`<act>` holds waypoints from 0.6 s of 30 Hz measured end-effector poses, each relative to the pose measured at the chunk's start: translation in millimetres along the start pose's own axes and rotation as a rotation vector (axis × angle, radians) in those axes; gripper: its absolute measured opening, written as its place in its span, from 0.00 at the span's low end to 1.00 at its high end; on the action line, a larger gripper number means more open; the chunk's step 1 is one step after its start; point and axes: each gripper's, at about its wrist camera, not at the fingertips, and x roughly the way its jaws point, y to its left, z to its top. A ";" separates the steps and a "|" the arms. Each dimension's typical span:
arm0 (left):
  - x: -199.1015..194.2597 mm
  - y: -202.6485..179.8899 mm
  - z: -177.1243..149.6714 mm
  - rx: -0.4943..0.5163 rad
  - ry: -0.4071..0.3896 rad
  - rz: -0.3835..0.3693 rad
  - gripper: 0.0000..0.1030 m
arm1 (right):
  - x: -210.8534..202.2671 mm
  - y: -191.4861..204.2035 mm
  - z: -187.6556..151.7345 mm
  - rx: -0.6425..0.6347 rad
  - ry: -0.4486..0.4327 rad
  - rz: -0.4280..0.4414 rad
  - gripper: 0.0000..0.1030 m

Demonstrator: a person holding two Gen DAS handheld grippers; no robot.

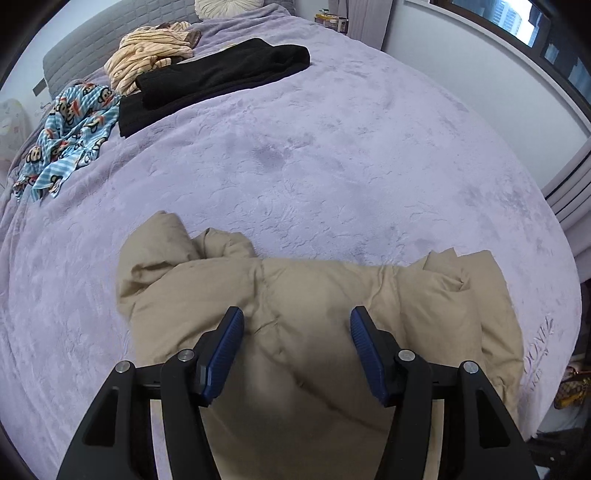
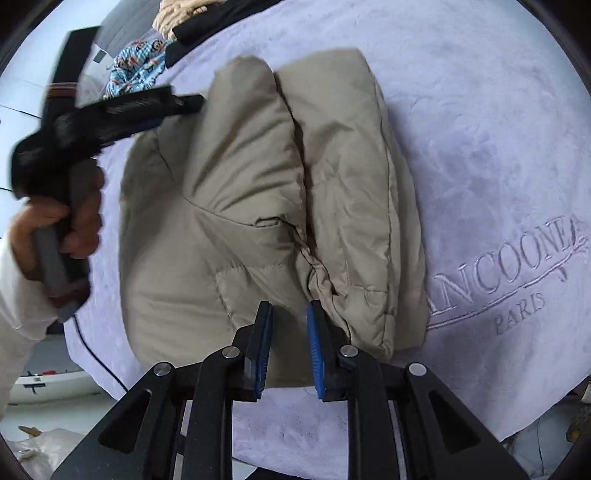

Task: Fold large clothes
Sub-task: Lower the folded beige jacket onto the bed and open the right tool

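A beige puffer jacket [image 1: 314, 306] lies folded over on the lilac bed blanket [image 1: 314, 155]. It also shows in the right wrist view [image 2: 266, 206], doubled lengthwise. My left gripper [image 1: 297, 325] is wide open and empty just above the jacket. In the right wrist view it [image 2: 177, 105] appears blurred at the jacket's far left edge, held by a hand. My right gripper [image 2: 290, 321] hovers over the jacket's near edge, its jaws narrowly apart, with nothing between them.
Folded black garments [image 1: 218, 79], a tan striped garment [image 1: 151, 55] and a blue monkey-print garment [image 1: 70, 133] lie at the bed's far left. A pillow [image 1: 225, 5] is at the head. A window wall runs on the right. The blanket carries embroidered lettering [image 2: 517, 273].
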 end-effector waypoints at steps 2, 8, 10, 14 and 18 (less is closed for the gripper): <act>-18.6 6.5 -12.2 0.006 0.005 0.027 0.59 | 4.5 -10.3 -1.5 0.027 0.014 0.036 0.19; -52.9 31.3 -56.3 -0.071 0.069 0.088 0.59 | 9.6 -20.3 4.1 0.032 0.050 0.054 0.19; -59.2 39.2 -68.5 -0.114 0.090 0.093 0.59 | 10.0 -19.1 6.7 0.028 0.058 0.046 0.19; -73.8 53.4 -89.9 -0.192 0.073 0.095 0.91 | 12.7 -13.1 7.2 0.050 0.068 0.043 0.19; -82.3 69.2 -104.9 -0.248 0.063 0.087 0.91 | 20.6 -4.2 -4.8 0.082 0.078 0.032 0.19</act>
